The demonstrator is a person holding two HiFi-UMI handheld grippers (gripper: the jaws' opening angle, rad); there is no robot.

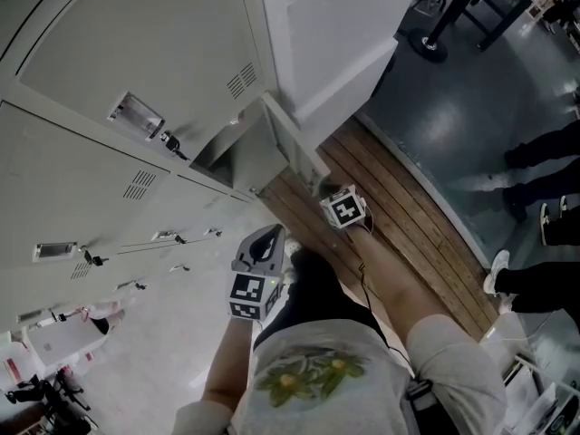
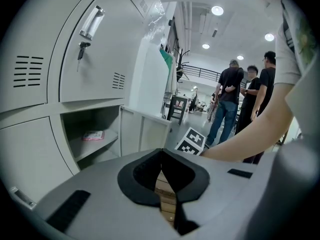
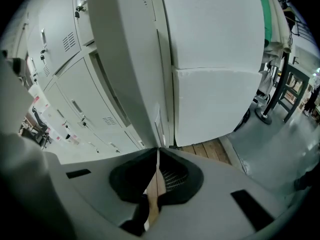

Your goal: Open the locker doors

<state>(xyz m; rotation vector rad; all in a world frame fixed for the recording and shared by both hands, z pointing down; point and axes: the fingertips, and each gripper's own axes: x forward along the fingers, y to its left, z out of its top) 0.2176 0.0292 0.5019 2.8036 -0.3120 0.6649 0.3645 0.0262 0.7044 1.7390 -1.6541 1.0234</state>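
Two jaws of the right gripper [image 3: 157,151] pinch the thin edge of the half-open locker door [image 3: 125,64] at the end of the locker row [image 1: 91,179]; the left gripper [image 2: 162,154] is closed on nothing. A sideways pull may let this edge slip free.

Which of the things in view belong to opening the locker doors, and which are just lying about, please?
Part of the job: open locker door, gripped at its edge by the shut right tool; closed locker doors; left tool, shut and empty.
Just lying about: pink item on the open locker's shelf; bystanders; wooden boards.
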